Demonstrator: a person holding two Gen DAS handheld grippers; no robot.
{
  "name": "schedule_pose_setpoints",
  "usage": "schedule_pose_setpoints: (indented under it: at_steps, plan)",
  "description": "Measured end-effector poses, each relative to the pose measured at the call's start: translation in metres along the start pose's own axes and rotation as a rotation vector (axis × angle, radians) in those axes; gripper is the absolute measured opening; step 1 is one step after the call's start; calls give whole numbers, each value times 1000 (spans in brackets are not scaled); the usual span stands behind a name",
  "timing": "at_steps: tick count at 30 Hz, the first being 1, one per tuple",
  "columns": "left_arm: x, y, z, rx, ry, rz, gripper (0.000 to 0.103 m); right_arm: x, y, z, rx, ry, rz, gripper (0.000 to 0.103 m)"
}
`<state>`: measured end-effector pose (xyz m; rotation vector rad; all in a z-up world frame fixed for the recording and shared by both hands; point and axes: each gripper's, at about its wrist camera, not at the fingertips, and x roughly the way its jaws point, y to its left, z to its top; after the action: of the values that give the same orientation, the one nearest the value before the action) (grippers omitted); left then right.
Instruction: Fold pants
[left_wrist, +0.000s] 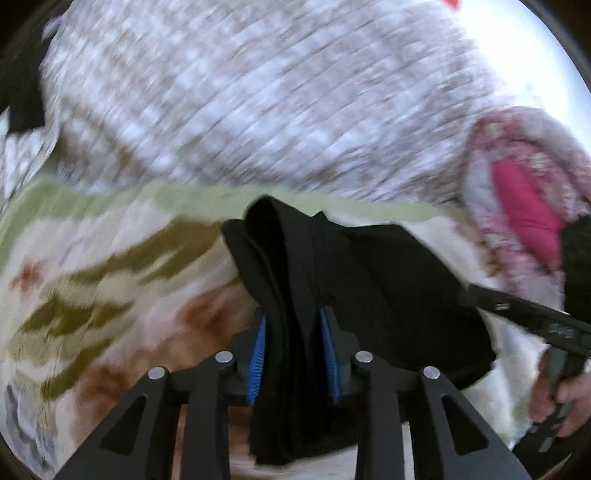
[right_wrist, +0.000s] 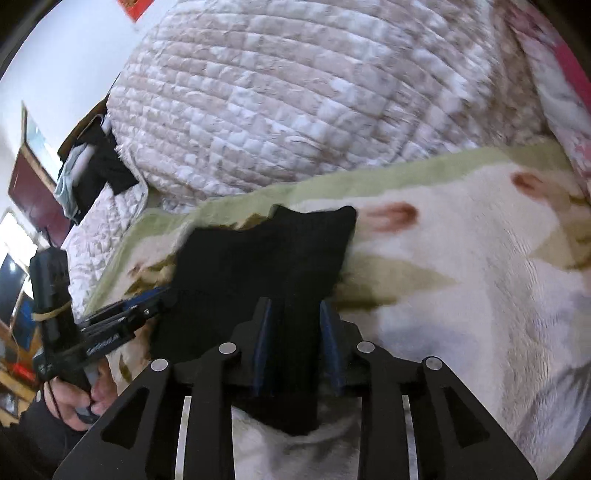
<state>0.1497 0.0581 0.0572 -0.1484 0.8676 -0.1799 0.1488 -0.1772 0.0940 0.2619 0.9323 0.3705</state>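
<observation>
Quilt (right_wrist: 295, 103) bunched at the back, floral blanket (right_wrist: 461, 277) spread in front of it. Black pants (right_wrist: 258, 258) lie folded on the blanket, near its green edge. Left gripper (left_wrist: 293, 328) clamped on pants' bunched fabric; right gripper (right_wrist: 295, 321) clamped on the pants too.
</observation>
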Motion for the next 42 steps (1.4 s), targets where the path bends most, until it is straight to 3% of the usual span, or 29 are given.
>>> schedule_pose_setpoints:
  at_steps: [7, 12, 17, 20, 23, 31, 42]
  plan:
    - [-28, 29, -29, -89, -18, 29, 29, -24, 3, -28, -47, -10, -76, 28]
    - [-52, 2, -40, -58, -46, 8, 29, -23, 30, -42, -110, 6, -82, 28]
    - [-67, -27, -59, -15, -18, 21, 30, -30, 57, -64, -177, 27, -82, 28]
    - [-73, -37, -74, -7, 1, 30, 30, -40, 69, -81, -215, 36, -106, 50]
    - [-78, -42, -89, -4, 16, 43, 30, -49, 75, -95, -229, 30, -131, 51]
    - [-71, -41, -110, 3, 48, 82, 30, -44, 66, -114, -206, 66, -186, 51]
    - [-47, -34, -111, 15, 58, 115, 30, -16, 55, -120, -212, 107, -226, 51]
